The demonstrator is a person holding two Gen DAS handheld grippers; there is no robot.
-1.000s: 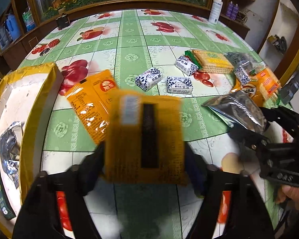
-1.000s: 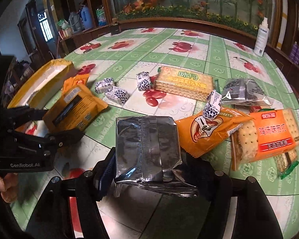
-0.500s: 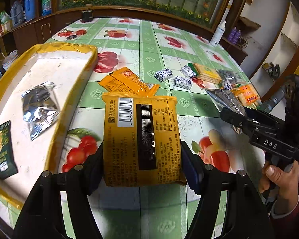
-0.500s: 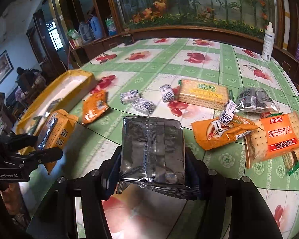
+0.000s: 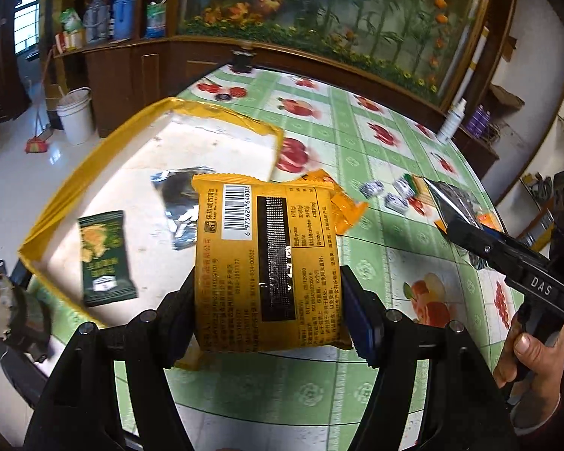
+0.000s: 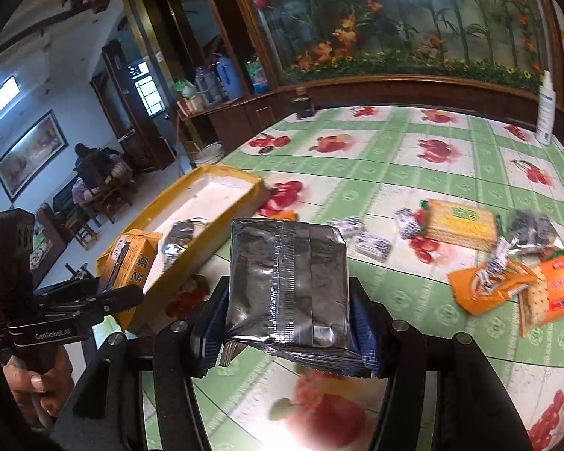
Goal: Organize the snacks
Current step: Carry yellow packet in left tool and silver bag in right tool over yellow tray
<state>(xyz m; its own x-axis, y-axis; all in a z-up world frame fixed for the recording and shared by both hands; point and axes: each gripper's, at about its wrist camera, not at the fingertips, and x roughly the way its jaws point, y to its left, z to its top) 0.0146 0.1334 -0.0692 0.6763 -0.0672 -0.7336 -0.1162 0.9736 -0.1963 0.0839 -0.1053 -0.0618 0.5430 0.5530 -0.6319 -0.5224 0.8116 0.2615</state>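
Yellow packet [image 5: 267,263] pinched by left gripper [image 5: 267,312], now nearer tray [image 5: 94,173]; right gripper [image 6: 287,323] pinching silver packet [image 6: 287,282].

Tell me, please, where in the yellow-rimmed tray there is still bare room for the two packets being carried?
The tray is bare along its far end, beyond the silver packet, and between that and the green packet. The table's right side is crowded with snacks. The near tablecloth lies free.

left gripper [image 5: 269,312]: black frame, dark blue ribbed pads, round silver screws on the finger links, white "genrobot.ai" lettering on its side. right gripper [image 6: 287,325]: same black build with blue pads and silver screws, white "das" marking. dark reddish sleeve [image 5: 534,413] at one wrist.
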